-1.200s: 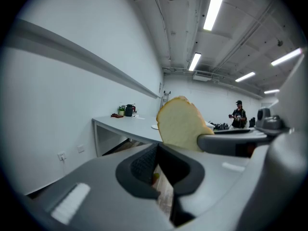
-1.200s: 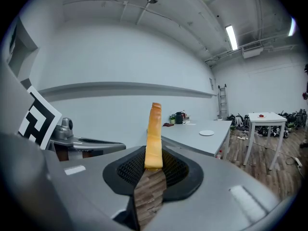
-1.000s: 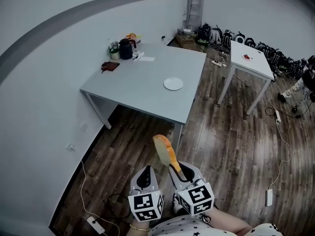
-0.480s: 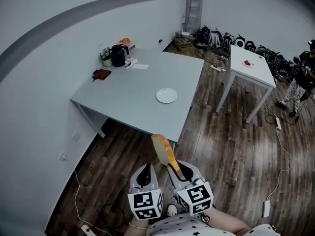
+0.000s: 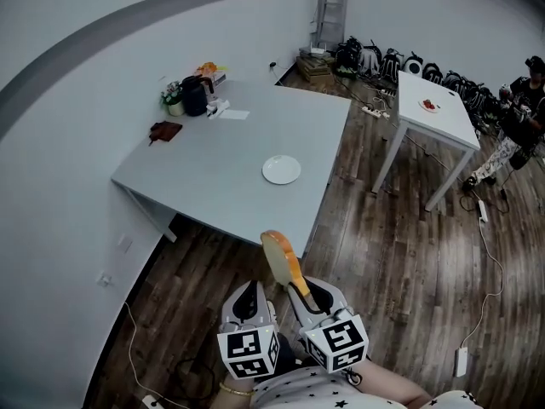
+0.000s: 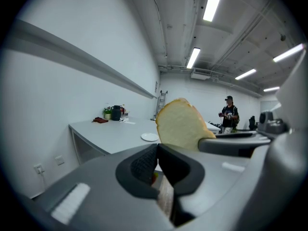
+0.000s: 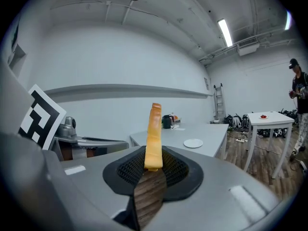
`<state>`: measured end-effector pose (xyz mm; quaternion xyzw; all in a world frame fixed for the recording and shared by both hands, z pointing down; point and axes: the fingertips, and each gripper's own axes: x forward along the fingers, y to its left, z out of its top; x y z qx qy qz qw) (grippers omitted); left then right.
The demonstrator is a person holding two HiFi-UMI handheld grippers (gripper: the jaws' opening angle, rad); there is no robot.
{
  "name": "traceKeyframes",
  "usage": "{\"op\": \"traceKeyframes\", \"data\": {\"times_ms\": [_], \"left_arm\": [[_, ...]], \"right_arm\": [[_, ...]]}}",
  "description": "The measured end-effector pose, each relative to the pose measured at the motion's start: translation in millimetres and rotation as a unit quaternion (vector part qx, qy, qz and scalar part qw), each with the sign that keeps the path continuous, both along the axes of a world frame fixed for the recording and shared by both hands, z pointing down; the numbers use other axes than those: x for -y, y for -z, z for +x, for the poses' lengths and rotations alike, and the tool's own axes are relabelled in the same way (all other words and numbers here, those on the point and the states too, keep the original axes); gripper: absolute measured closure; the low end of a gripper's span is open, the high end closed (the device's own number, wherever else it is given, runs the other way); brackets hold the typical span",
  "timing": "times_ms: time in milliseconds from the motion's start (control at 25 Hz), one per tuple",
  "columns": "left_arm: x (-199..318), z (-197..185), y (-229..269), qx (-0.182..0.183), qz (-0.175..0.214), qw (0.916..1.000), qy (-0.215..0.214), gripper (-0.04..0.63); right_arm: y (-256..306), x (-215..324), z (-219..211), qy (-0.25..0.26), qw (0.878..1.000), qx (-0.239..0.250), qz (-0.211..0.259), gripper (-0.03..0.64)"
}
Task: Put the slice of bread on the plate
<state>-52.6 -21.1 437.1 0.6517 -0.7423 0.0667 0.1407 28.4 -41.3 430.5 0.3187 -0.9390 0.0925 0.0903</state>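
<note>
My right gripper [image 5: 300,290] is shut on the lower end of a slice of bread [image 5: 280,256], which stands upright on edge above the wooden floor. In the right gripper view the slice of bread [image 7: 154,134] rises thin-side-on between the pads. The white plate [image 5: 281,169] lies bare on the grey table [image 5: 213,169] ahead, near its front right corner, well apart from the bread. My left gripper [image 5: 249,295] hangs just left of the right one, shut with nothing in it. From the left gripper view the bread [image 6: 180,124] shows broadside, with the plate [image 6: 149,137] beyond it.
At the table's far corner stand a dark jug [image 5: 196,95], a brown object [image 5: 165,130] and a paper [image 5: 234,114]. A second white table [image 5: 434,109] stands at the right, a person [image 5: 518,100] beside it. Bags [image 5: 383,58] line the far wall. Cables cross the floor.
The grey table and plate have come nearer and slid left in the head view. Both grippers keep their pose with the bread still held. A person has entered at the right.
</note>
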Motion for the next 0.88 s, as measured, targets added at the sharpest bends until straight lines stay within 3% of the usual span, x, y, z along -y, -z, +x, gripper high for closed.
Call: {"op": "traceKeyframes", "data": {"times_ms": [440,880], "left_arm": [[123,-31,-2,0.001,0.005,0.9988,-0.048,0.588],[255,-91,-7,0.008,-0.013,0.9958,-0.090,0.588]], "right_arm": [[-3,110,-22,-0.051,0.999,-0.012,0.004,0.531],[-19,241,-81,-0.087,0.995,-0.034,-0.026,0.531]]}}
